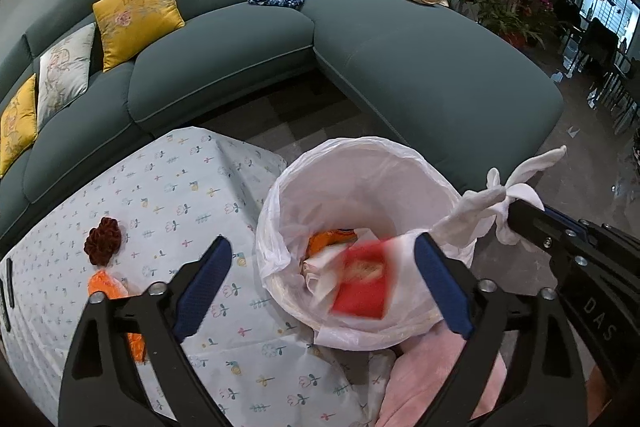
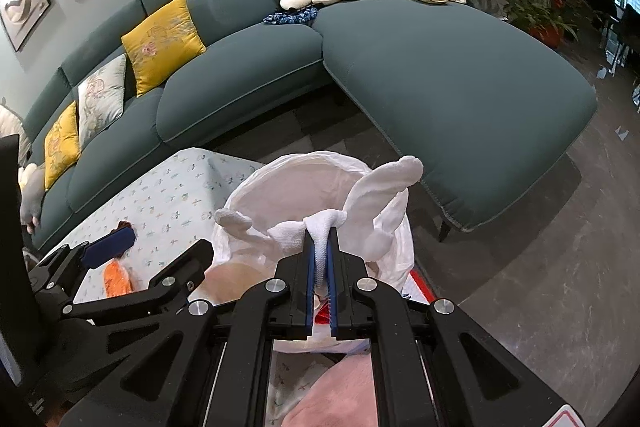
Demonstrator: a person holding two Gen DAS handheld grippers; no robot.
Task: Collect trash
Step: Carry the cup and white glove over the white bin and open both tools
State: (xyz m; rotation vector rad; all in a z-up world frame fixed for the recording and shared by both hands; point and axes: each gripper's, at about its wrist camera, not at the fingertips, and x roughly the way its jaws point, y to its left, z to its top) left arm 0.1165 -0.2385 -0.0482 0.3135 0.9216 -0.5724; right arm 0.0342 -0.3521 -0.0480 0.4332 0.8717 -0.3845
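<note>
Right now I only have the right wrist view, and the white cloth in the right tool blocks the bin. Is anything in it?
Observer: Yes. The left wrist view shows a blurred red packet in the lined bin, above white paper and an orange scrap.
Operator: Is the left tool gripping that packet?
Observer: No. The left tool stands wide open, pads clear of it.
Operator: Anything left on the table?
Observer: A dark red pompom sits on the tablecloth just beyond an orange wrapper.
</note>
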